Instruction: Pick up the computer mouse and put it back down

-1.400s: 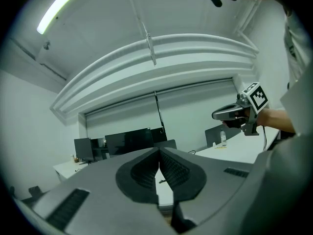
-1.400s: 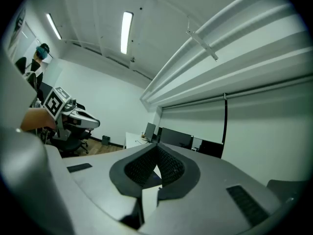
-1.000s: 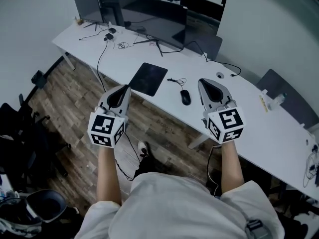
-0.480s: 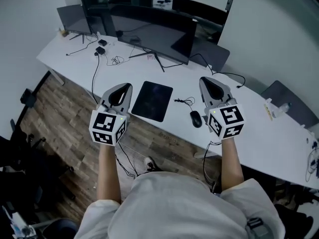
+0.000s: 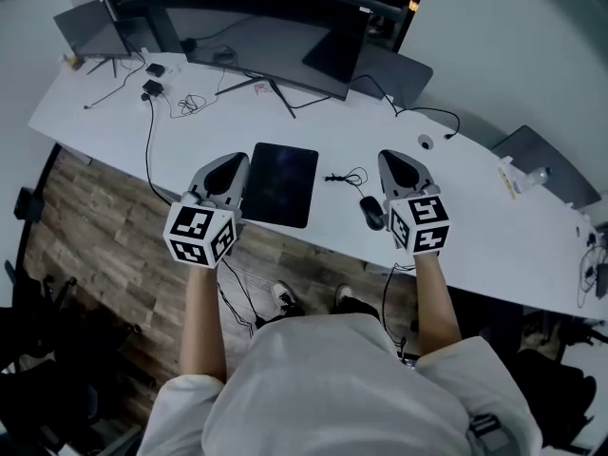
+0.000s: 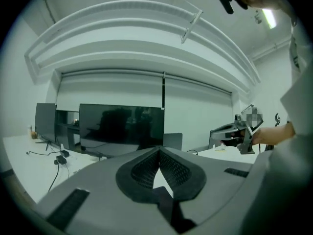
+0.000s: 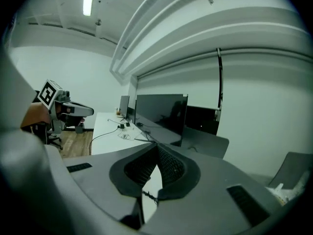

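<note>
Hovering near the computer mouse (image 5: pixel 372 213) on the white surface (image 5: pixel 480 218), the right gripper (image 5: pixel 397 160), pressed together and empty like the left gripper (image 5: pixel 234 162), should spread before straddling its sides.

Head cam steeply down on desk (image 5: pixel 513 240); gripper cams low, facing shared monitor (image 5: pixel 285 46).

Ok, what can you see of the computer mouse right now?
The computer mouse is small, black and oval, plastic by its look, lying flat on the white desk near its front edge, right of the black pad. A thin cable runs from its far end into a loose coil. The right gripper, jaws shut and empty, is beside it and hides its right edge in the head view; whether they touch I cannot tell.
</note>
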`<state>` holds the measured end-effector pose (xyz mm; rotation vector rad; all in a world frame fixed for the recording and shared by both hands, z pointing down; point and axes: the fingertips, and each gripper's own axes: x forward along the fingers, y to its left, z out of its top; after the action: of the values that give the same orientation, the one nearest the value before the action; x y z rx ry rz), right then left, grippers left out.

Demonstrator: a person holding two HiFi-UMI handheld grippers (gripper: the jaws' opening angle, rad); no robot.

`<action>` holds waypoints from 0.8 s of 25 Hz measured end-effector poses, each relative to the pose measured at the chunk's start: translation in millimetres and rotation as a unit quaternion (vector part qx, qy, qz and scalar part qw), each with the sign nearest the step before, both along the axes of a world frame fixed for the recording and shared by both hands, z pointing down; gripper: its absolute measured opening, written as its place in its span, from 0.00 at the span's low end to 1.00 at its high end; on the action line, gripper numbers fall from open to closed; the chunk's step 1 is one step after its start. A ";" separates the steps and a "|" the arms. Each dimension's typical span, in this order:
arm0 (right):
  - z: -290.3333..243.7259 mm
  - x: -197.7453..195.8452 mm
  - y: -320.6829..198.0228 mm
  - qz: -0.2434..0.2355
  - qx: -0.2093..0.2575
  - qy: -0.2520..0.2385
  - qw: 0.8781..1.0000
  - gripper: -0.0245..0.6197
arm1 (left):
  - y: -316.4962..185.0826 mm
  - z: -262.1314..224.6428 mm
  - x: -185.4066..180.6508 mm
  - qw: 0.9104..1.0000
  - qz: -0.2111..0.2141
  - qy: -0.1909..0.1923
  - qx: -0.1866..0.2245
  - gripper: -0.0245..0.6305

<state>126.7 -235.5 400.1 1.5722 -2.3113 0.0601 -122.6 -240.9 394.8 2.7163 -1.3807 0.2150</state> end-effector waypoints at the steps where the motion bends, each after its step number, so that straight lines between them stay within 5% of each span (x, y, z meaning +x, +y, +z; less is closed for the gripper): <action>1: 15.4 6.0 -2.4 0.005 -0.016 0.003 1.000 0.06 | -5.1 10.0 2.2 1.000 -0.002 -0.002 -0.011 0.06; 7: 115.2 38.0 -9.8 0.008 -0.111 0.048 0.993 0.07 | -19.3 77.6 21.6 0.996 -0.009 -0.023 -0.083 0.06; 14: 232.1 58.8 -5.0 0.006 -0.210 0.060 0.976 0.44 | -15.9 145.8 42.9 0.987 -0.011 -0.040 -0.155 0.06; 20: 312.6 77.0 6.6 0.015 -0.277 0.064 0.959 0.56 | -3.1 171.4 48.6 0.982 -0.020 -0.054 -0.182 0.06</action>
<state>203.8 -228.9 712.7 1.2752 -1.9373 0.5467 -74.0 -244.0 566.2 2.4041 -1.2716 0.5600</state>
